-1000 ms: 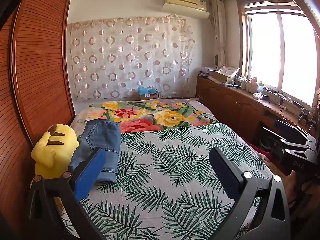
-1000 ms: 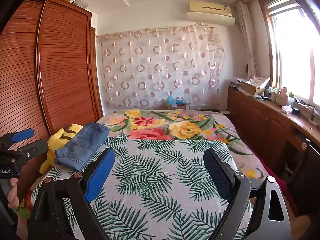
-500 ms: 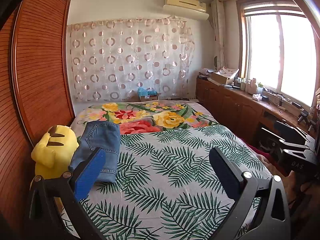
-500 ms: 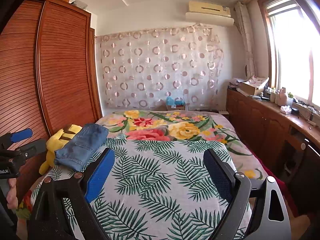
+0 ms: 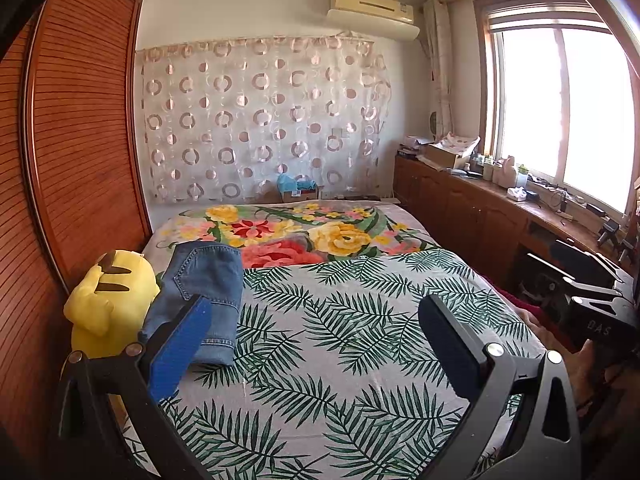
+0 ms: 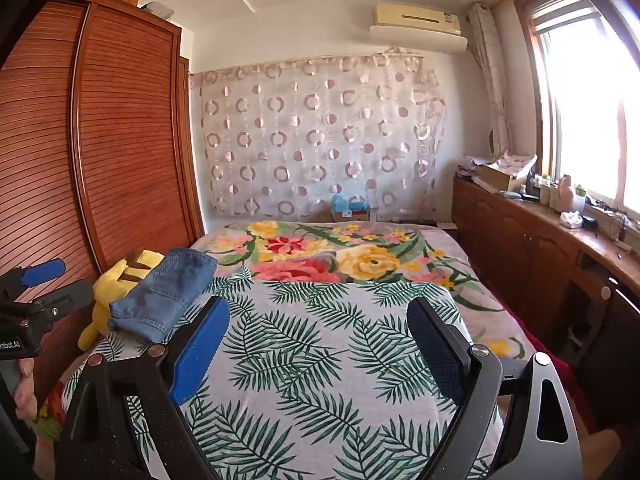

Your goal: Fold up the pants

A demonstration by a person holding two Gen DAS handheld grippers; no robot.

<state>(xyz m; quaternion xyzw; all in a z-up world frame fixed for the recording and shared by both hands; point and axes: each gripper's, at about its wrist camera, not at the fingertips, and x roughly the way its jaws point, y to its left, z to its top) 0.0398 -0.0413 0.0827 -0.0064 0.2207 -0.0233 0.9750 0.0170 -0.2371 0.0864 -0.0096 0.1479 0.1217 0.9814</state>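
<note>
Hovering above the near end of the bed, the left gripper (image 5: 316, 344) has its two blue-padded fingers spread wide with nothing between them; the right gripper (image 6: 318, 346) is the same — fingers well apart, holding nothing. Both are raised over the palm-leaf sheet (image 5: 340, 340) and touch no cloth. In the right wrist view the left gripper's body also shows at the far left edge, held in a hand (image 6: 24, 390).

Past the left fingertip lie the pants (image 5: 204, 292), blue denim, already folded into a compact stack on the left side of the bed. They rest on the leaf sheet, touching a yellow plush toy (image 5: 110, 304) that sits at the bed's left edge against the slatted wooden wardrobe (image 5: 80, 140).

Farther out, a floral blanket (image 5: 300, 232) covers the head of the bed — beyond it hangs a sheer curtain with ring patterns (image 5: 260, 120), with an air conditioner (image 5: 372, 10) mounted above. A wooden counter (image 6: 560, 232) cluttered with small items runs under the bright window (image 5: 560, 112) on the right.
</note>
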